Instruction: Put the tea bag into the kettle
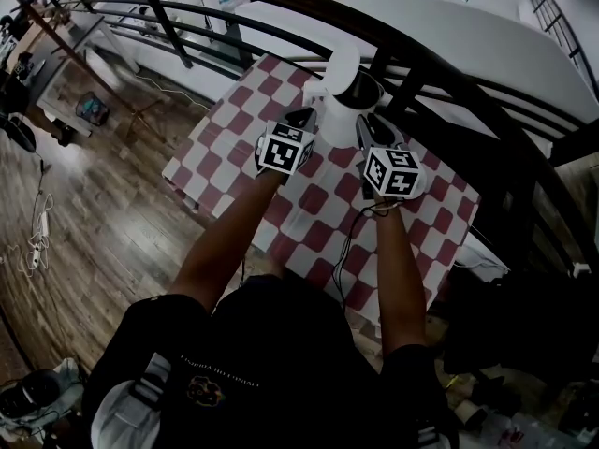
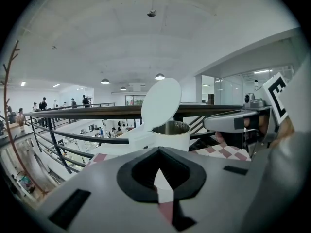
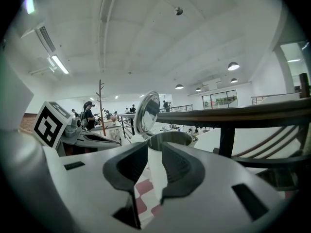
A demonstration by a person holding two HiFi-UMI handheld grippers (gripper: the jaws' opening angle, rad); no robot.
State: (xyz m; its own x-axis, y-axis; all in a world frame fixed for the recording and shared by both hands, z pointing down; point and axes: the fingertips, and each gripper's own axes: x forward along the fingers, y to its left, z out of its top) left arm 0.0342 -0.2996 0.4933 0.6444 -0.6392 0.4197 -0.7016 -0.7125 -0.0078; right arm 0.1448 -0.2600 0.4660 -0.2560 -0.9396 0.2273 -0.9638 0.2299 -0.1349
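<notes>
Facing open kettle (image 2: 170, 141), right hand-held gripper (image 3: 154, 148) close, jaws apart

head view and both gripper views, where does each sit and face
head view: on the head, steeply down at kettle and checkered table; forearms, left gripper, right gripper show
left gripper view: on left gripper, facing kettle; own jaws, right gripper show
right gripper view: on right gripper, facing kettle; own jaws, left gripper show
shared: all three see the kettle, lid open
</notes>
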